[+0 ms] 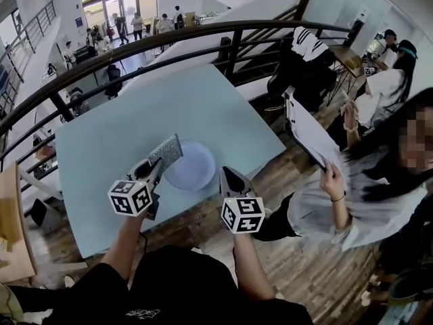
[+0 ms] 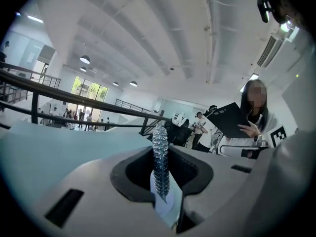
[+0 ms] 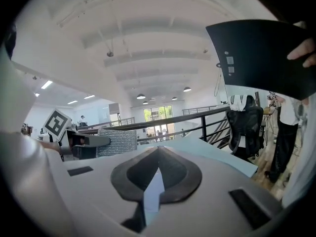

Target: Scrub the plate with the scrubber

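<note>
A pale round plate [image 1: 193, 169] lies on the light blue table [image 1: 169, 107], near its front edge. My left gripper [image 1: 157, 166] is shut on a grey, silvery scrubber [image 1: 166, 151], which sticks up over the plate's left rim. In the left gripper view the scrubber [image 2: 159, 132] stands edge-on between the closed jaws of the left gripper [image 2: 161, 154]. My right gripper [image 1: 227, 175] hovers by the plate's right rim, shut and holding nothing. From the right gripper [image 3: 158, 149] the scrubber [image 3: 117, 142] shows off to the left.
A person holding a black clipboard [image 1: 308, 137] stands close to the table's right side. A curved dark railing [image 1: 169, 42] runs behind the table, with a black chair [image 1: 304, 73] beyond it. A wooden tabletop [image 1: 12, 229] sits at the far left.
</note>
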Demonstrator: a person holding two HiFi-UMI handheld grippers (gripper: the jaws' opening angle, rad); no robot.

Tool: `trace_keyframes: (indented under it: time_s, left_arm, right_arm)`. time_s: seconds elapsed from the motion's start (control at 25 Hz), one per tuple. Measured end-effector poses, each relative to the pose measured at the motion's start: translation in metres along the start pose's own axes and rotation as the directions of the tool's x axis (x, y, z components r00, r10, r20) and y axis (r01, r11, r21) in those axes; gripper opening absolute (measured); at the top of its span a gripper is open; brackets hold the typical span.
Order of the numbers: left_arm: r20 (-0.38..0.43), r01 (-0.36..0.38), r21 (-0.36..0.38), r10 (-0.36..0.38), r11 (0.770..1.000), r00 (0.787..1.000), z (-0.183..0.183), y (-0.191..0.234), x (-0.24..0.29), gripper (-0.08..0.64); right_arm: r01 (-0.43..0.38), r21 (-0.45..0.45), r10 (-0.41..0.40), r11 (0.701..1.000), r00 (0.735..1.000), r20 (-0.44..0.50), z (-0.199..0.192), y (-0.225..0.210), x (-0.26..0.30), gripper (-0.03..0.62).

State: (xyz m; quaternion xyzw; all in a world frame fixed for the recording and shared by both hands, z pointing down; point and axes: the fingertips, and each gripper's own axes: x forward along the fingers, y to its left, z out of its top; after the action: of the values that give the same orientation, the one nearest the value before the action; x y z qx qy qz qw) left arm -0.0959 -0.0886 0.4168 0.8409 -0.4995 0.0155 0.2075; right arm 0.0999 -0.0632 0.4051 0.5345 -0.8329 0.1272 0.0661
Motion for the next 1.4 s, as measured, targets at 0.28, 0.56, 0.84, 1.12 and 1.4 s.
trace_keyframes:
  time_s: [0.28,0.56,0.84,1.12,1.4]
  left_arm:
    - [0.067,0.014,0.117,-0.022,0.993,0.998,0.036,-0.006,-0.004,0.087]
    - [0.119,-0.001,0.212,-0.025,0.977,0.993,0.070,-0.005,-0.022,0.087]
    - [0.150,-0.013,0.240,-0.024,0.971,0.988,0.086,0.000,-0.038,0.089]
    - [0.174,-0.018,0.282,-0.033,0.959,0.984,0.091,0.001,-0.055,0.089]
    - [0.235,-0.016,0.331,-0.066,0.944,0.970,0.103,-0.004,-0.069,0.087]
  right_arm:
    - [0.016,-0.045,-0.012,0.999,0.996,0.088,0.045,0.007,-0.006,0.008]
    - [0.029,-0.065,-0.020,0.997,0.992,0.123,0.065,0.022,-0.011,0.008]
    - [0.029,-0.087,-0.017,0.996,0.990,0.137,0.073,0.037,-0.015,0.006]
    - [0.027,-0.108,-0.008,0.994,0.986,0.167,0.081,0.060,-0.022,0.008]
    - [0.040,-0.147,-0.008,0.988,0.977,0.215,0.094,0.074,-0.030,0.006]
